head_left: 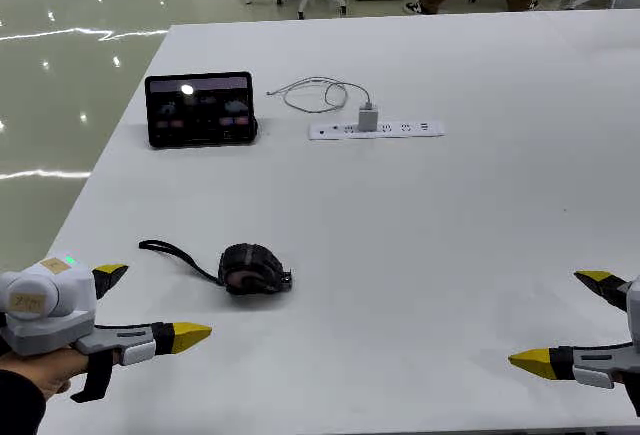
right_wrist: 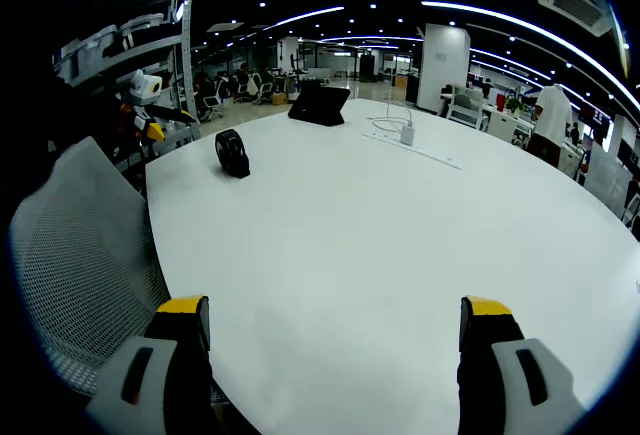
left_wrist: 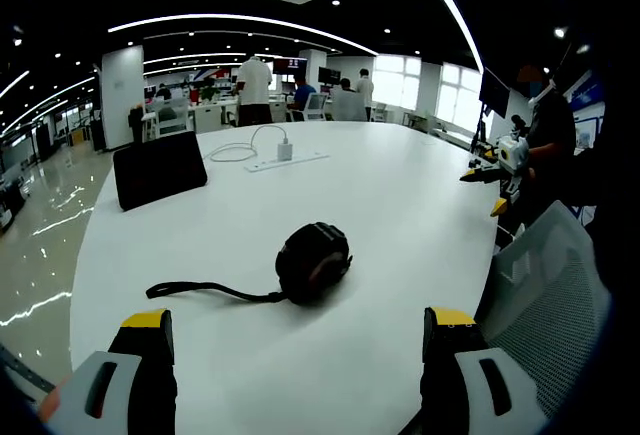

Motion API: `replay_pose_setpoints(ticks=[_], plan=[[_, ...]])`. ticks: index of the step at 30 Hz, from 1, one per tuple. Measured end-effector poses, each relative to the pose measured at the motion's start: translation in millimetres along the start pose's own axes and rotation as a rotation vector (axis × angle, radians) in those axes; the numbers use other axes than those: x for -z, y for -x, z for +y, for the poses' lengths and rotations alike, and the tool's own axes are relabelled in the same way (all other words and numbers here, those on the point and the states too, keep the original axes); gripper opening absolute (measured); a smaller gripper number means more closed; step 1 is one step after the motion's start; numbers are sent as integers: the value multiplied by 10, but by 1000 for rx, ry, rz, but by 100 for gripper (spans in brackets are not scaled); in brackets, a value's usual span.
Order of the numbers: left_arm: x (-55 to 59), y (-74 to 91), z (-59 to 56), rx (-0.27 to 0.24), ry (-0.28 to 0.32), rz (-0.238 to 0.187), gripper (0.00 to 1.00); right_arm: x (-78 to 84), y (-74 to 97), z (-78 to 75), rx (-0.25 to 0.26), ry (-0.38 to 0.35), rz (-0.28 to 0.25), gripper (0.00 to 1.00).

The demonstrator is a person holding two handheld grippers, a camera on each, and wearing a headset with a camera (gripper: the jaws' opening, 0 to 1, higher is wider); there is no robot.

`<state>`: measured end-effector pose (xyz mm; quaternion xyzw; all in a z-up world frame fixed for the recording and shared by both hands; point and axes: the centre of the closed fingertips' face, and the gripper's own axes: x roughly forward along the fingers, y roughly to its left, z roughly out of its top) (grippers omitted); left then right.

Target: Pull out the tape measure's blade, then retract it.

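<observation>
A black tape measure (head_left: pixel 252 268) with a black wrist strap (head_left: pixel 175 254) lies on the white table (head_left: pixel 420 215), blade fully inside. My left gripper (head_left: pixel 160 303) hovers open at the near left, just short of it; in the left gripper view the tape measure (left_wrist: pixel 313 260) sits ahead between the yellow-tipped fingers (left_wrist: pixel 147 323). My right gripper (head_left: pixel 572 320) is open at the near right edge, far from the tape measure (right_wrist: pixel 232 152), which lies off to its left. Nothing is held.
A dark tablet (head_left: pixel 200 109) stands at the far left of the table. A white power strip (head_left: pixel 376 129) with a charger and coiled cable (head_left: pixel 318 93) lies beyond the middle. A mesh chair (right_wrist: pixel 80 255) sits at the near edge. Office chairs and people stand farther off.
</observation>
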<state>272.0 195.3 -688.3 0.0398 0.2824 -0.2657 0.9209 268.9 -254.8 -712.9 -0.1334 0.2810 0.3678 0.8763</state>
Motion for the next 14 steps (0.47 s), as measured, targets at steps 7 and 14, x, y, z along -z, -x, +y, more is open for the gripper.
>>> replay_pose_setpoints(ticks=[7, 14], plan=[[16, -4, -4, 0, -5, 2, 100, 4, -13, 33, -11, 7, 7, 100], [12, 0, -6, 12, -12, 8, 100, 12, -25, 48, -21, 9, 10, 100]])
